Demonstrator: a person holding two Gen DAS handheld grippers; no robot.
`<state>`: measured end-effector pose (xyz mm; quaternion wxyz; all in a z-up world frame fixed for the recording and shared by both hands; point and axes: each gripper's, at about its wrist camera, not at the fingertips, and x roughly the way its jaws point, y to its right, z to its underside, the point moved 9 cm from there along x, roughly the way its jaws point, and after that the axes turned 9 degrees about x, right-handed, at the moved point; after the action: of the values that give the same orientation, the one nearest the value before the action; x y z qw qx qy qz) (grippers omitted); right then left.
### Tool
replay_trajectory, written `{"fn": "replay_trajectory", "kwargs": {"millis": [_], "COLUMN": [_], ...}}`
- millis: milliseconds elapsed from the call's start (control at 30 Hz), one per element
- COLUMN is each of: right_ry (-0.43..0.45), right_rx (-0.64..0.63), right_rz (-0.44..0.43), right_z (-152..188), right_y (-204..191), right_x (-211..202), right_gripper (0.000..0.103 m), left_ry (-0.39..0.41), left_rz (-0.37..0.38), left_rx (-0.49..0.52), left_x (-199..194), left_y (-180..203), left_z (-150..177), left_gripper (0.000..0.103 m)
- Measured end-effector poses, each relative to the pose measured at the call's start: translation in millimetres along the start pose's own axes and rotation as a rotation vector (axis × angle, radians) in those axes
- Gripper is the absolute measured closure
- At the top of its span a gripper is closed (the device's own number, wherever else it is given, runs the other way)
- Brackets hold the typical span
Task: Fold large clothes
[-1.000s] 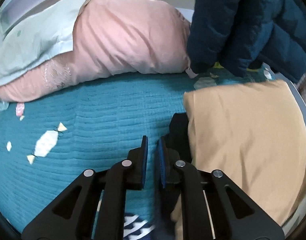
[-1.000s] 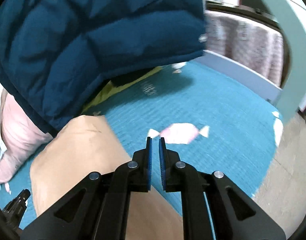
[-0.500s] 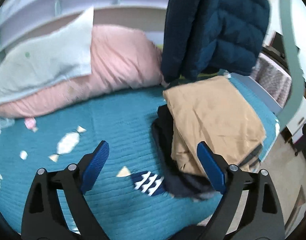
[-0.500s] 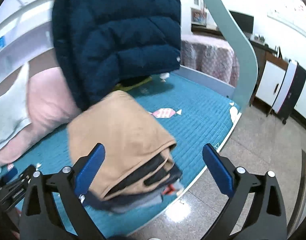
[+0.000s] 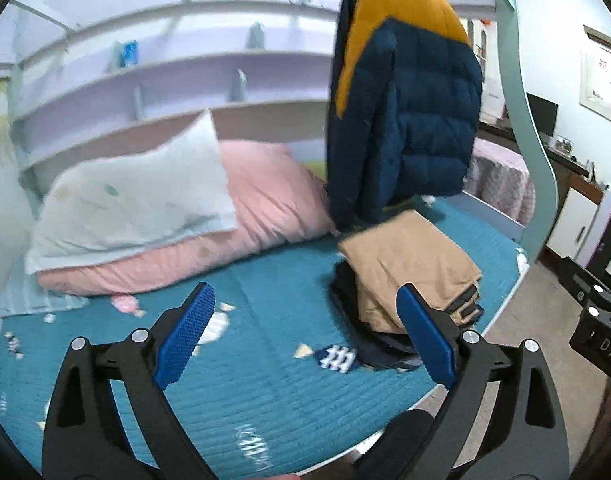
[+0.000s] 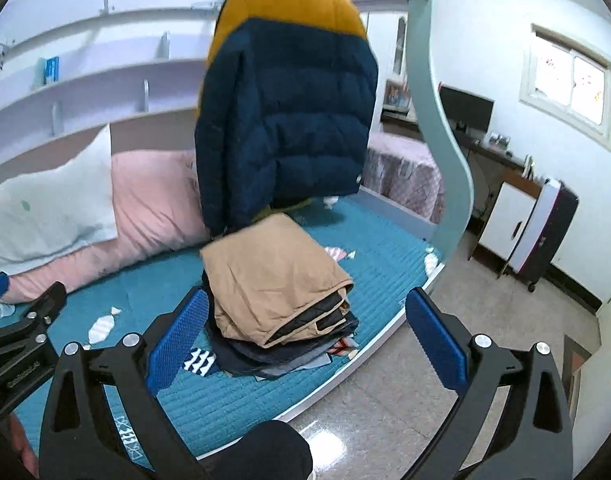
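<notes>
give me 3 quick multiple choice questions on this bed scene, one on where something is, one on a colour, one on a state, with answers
1. Where does the tan folded garment lie?
A. on top of the clothes stack
B. on the floor
C. on the pink pillow

2. What colour is the top of the hanging puffer jacket?
A. red
B. mustard yellow
C. white

3. How is the right gripper?
A. shut on the jacket
B. shut, empty
C. open, empty

Answers: 1 A, darker folded clothes show beneath it; 2 B, yellow above navy; 3 C, its blue pads stand wide apart with nothing between.
</notes>
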<state>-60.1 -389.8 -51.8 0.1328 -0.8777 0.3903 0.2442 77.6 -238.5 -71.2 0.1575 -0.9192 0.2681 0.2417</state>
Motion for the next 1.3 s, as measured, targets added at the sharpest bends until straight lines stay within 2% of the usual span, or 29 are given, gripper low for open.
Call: {"fn": "replay_trajectory", "kwargs": {"millis": [33, 100, 167, 267, 433, 733, 1300], "right_ry": [0.009, 0.037, 0.042, 0.051, 0.093, 0.104, 0.088], "right_rx": [-0.003, -0.003, 0.005, 0.023, 0.012, 0.002, -0.005], "right_rz": [0.011, 0.010, -0.017, -0.040, -0.022, -0.019, -0.008], "right_z": [-1, -3, -2, -3, -6, -2, 2], "right_y": [-1, -6, -13, -21, -32, -42, -42], "right_x": [-7, -24, -41, -62, -86, -100, -104], "right_gripper": [0.008, 0.008, 0.008, 0.007, 0.007, 0.007, 0.007], "left_ry": [0.007, 0.007, 0.004, 0.000, 0.019, 0.031, 0.013], "left_rz": [-0.018, -0.008, 0.014, 0.006, 0.006, -0.009, 0.007], "left_rx": [0.000, -0.004, -0.010, -0.007, -0.016, -0.006, 0.003], "left_x": [-11, -25, -39, -59, -86, -104, -109], "left_y": [-6, -12, -17, -24, -32, -38, -35], "left_z": [-1, -1, -1, -2, -5, -6, -4], "left_gripper": [0.009, 0.009, 0.008, 0.008, 0.008, 0.008, 0.008]}}
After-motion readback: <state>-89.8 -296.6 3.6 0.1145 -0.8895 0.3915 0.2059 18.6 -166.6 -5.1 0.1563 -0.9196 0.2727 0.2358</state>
